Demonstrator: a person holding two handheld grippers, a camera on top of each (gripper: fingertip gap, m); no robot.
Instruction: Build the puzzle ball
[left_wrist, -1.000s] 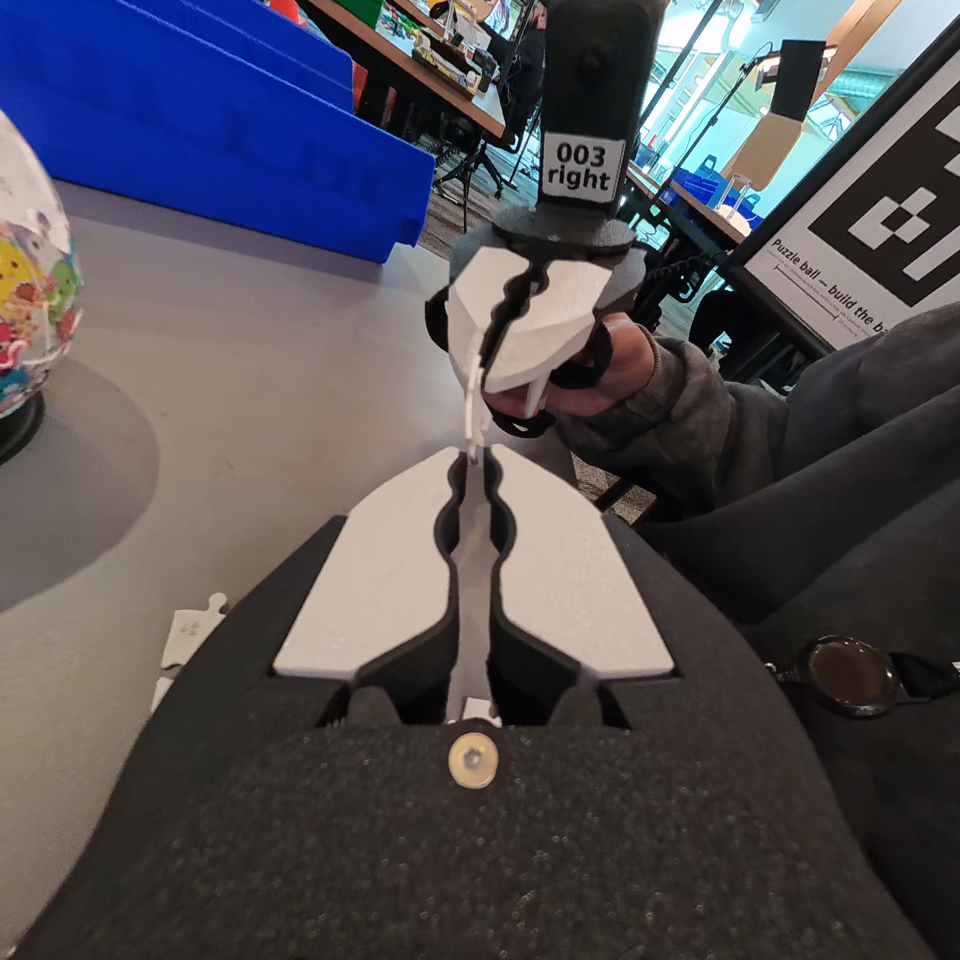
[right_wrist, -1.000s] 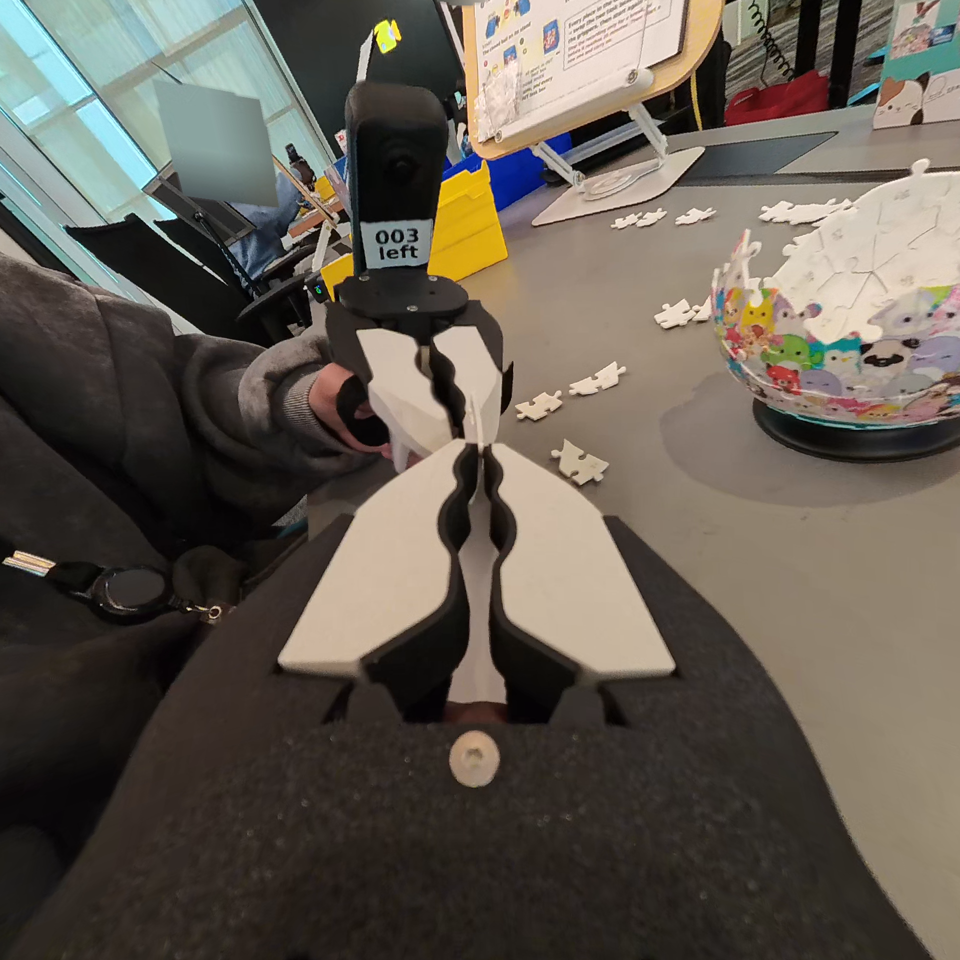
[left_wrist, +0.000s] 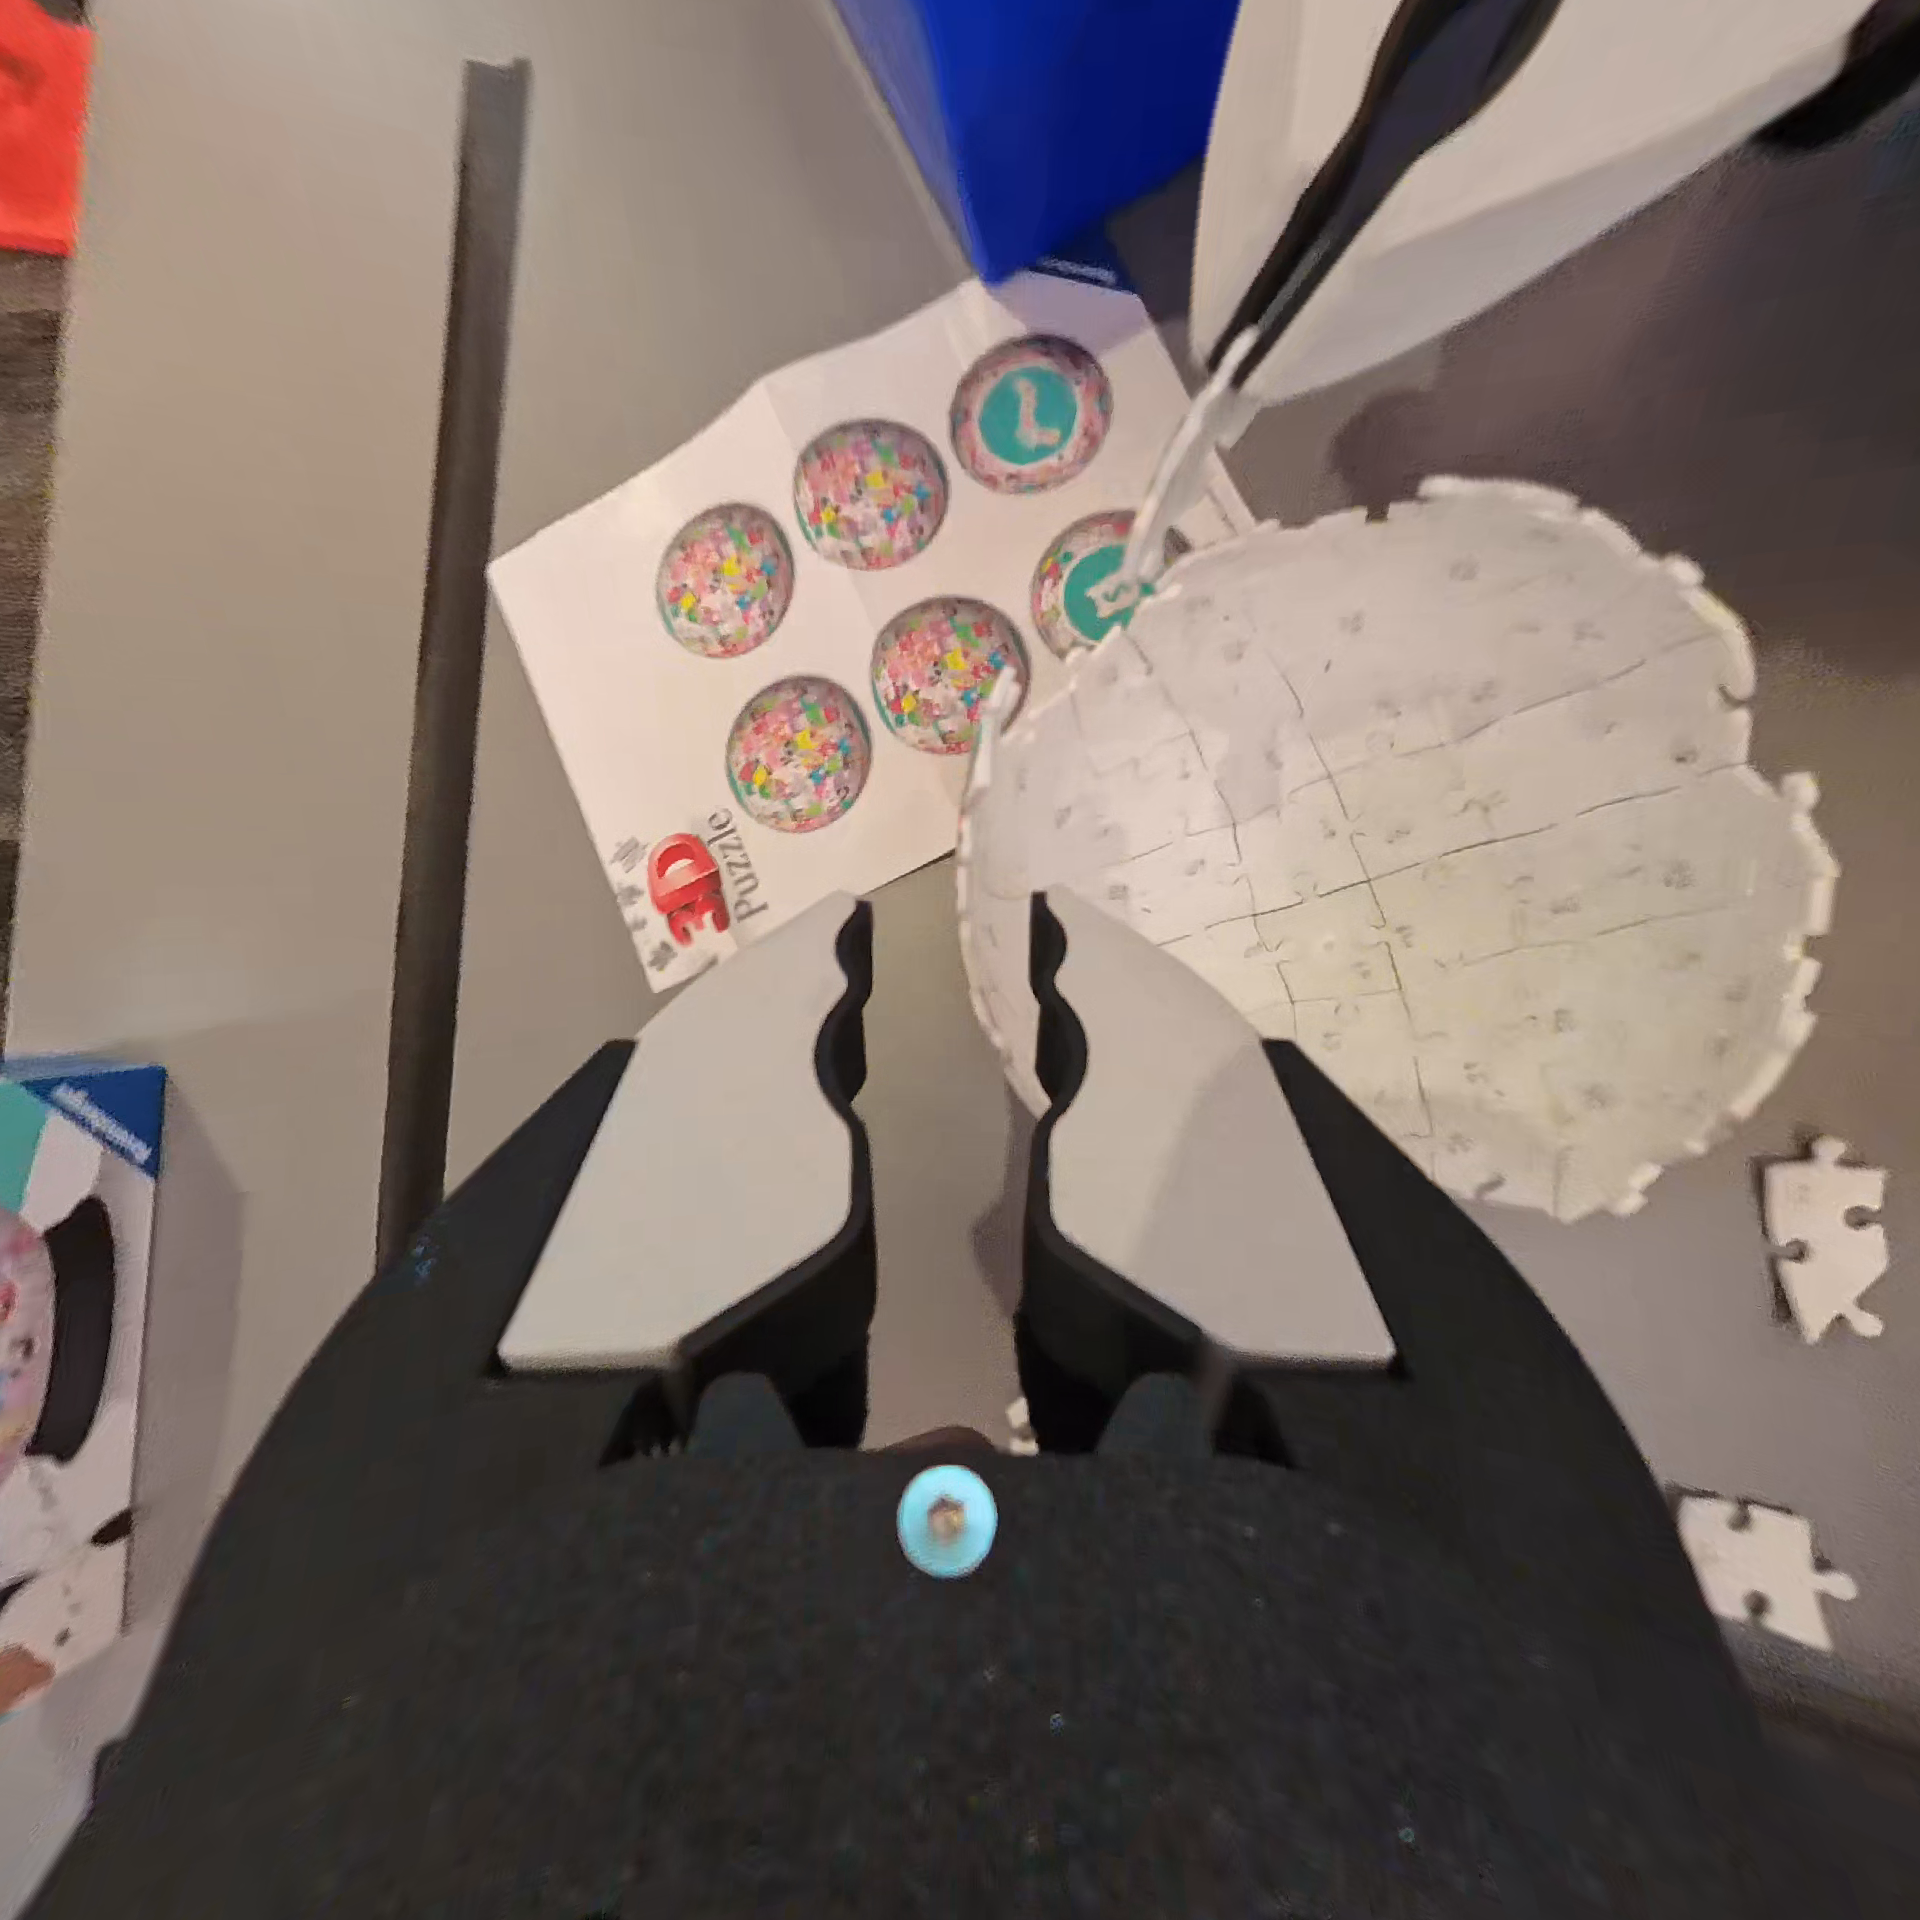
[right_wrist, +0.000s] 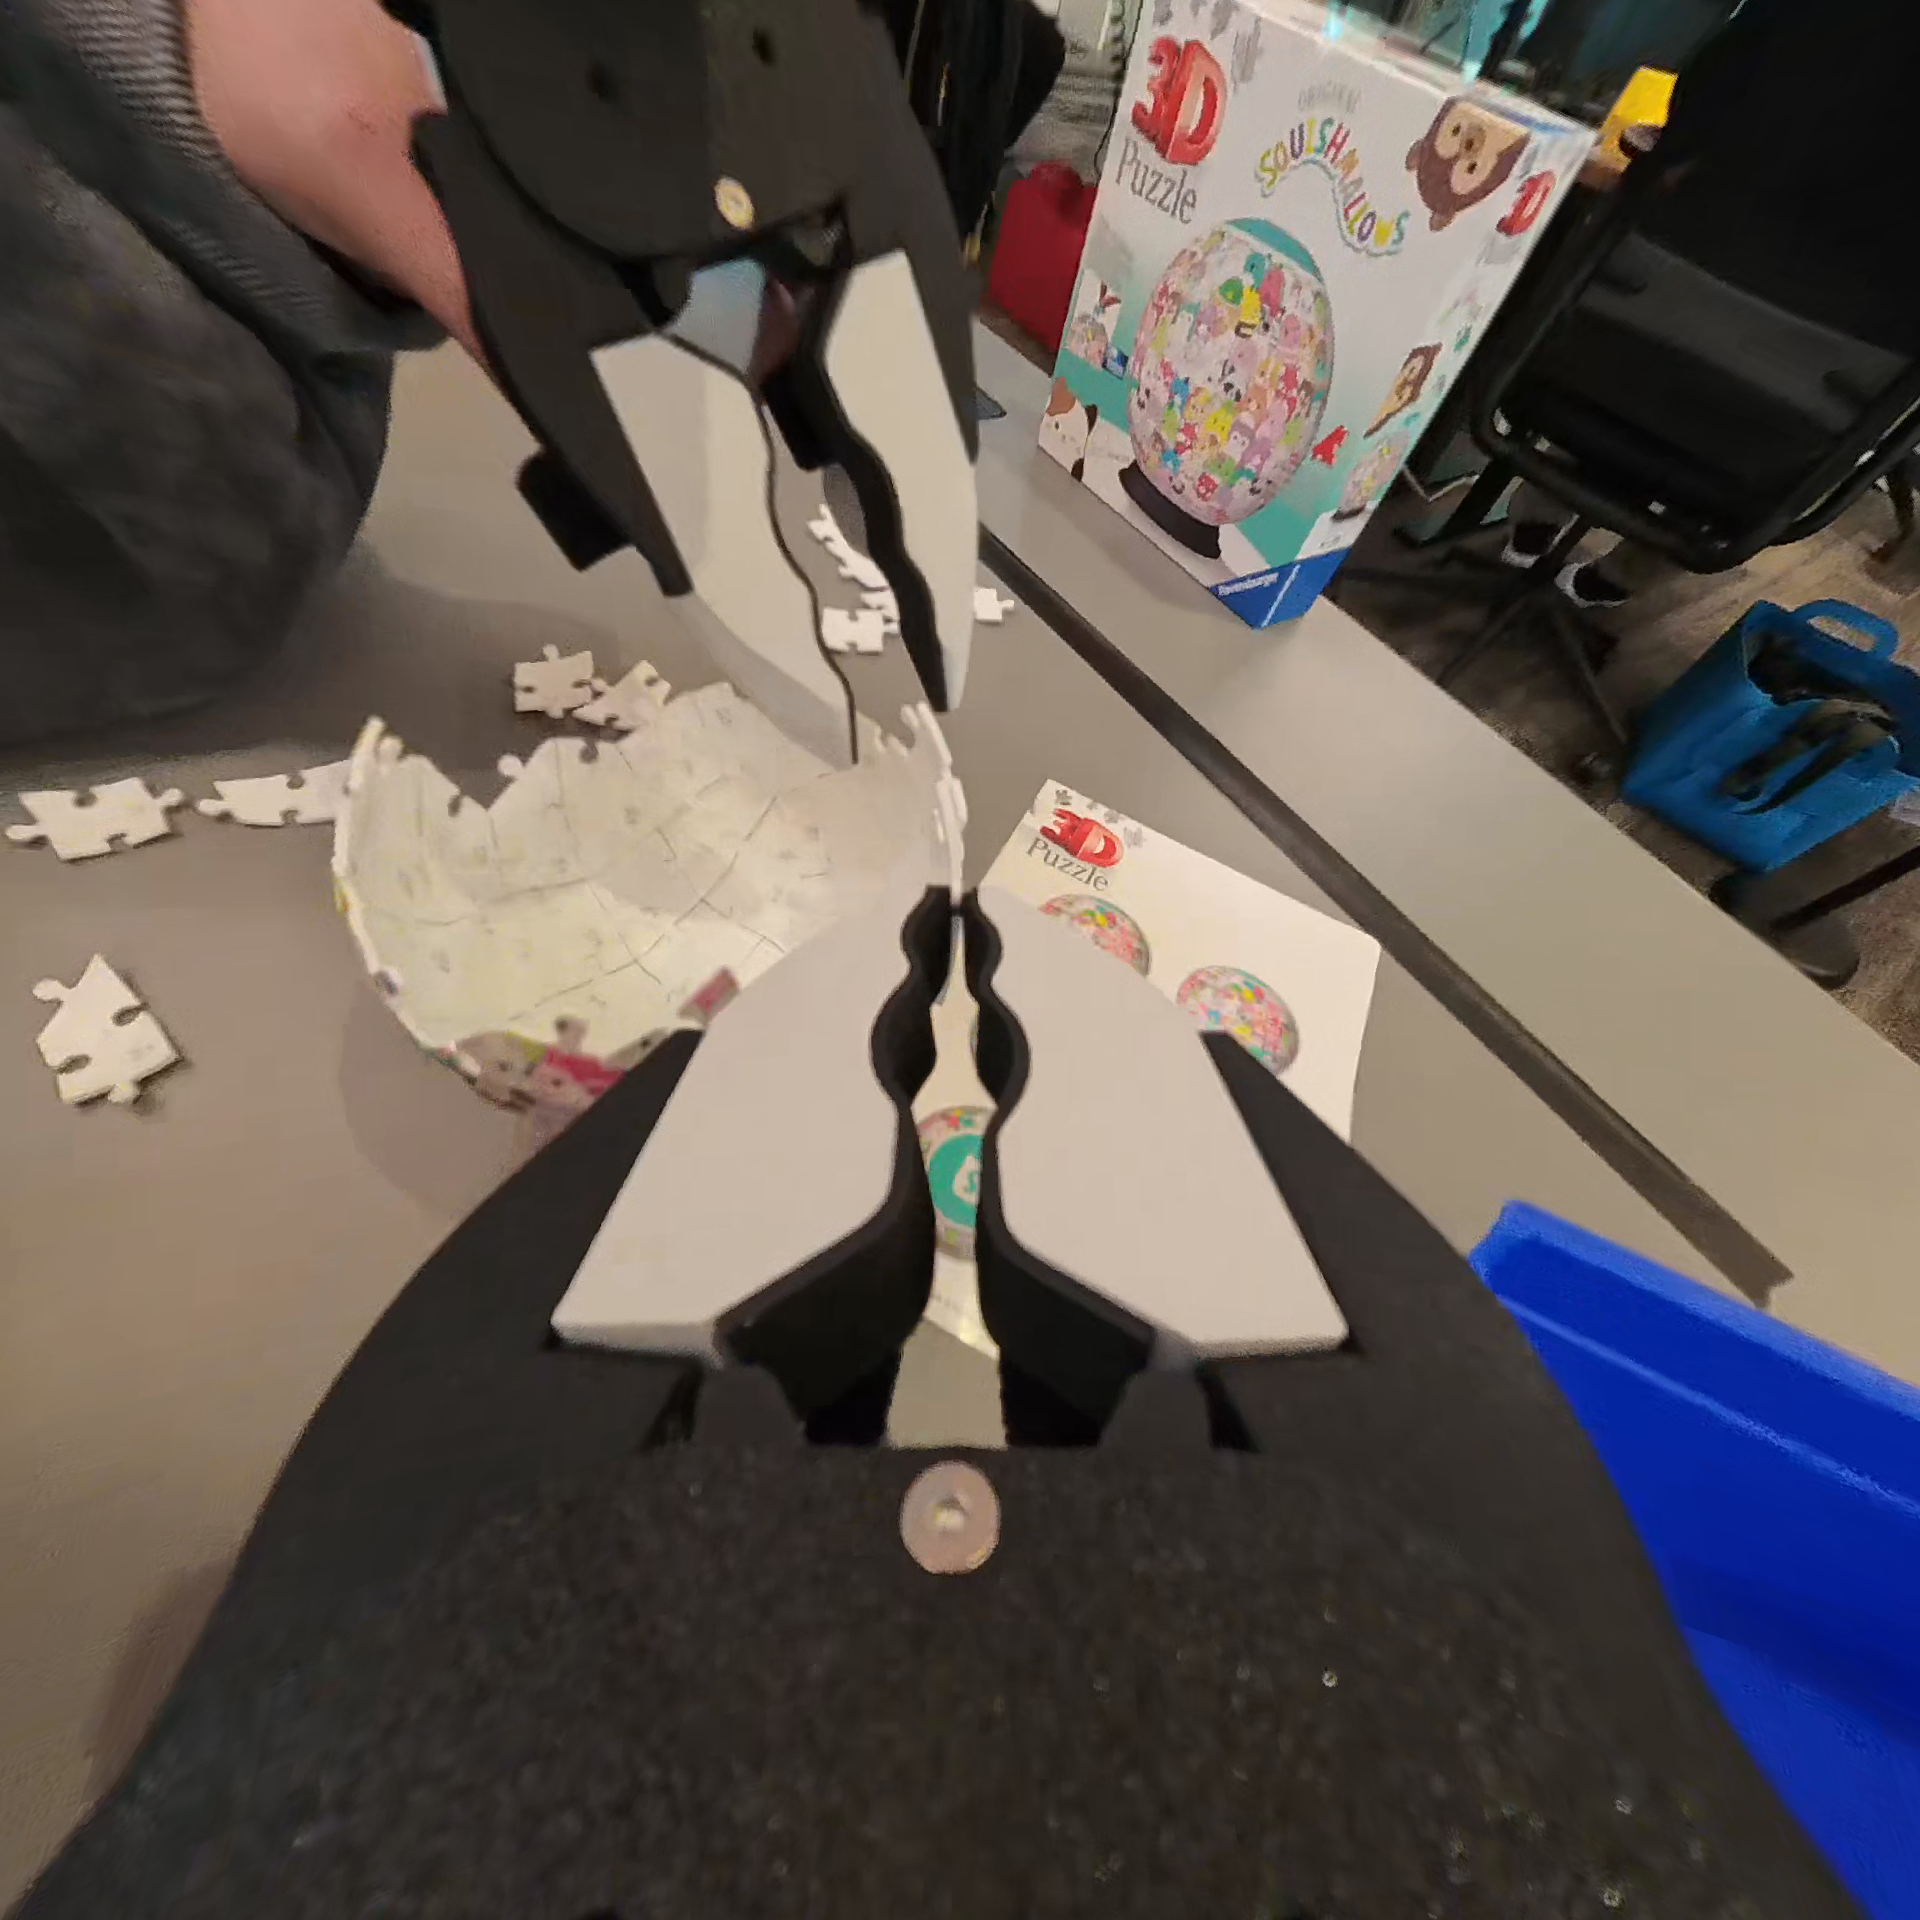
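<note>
Grey bench, one puzzle box near its far edge, one leaflet flat, one blue bin. One half-built ball, bowl-like, mid-bench. Seven or so loose pieces around. Left tool now parted, empty, over the ball's rim. Right tool clamped on one piece, no longer shared, touching the rim.

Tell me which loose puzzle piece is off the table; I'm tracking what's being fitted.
The puzzle piece pinched edge-on in the right gripper, at the half-built ball rim. The other loose pieces lie flat on the table.
</note>
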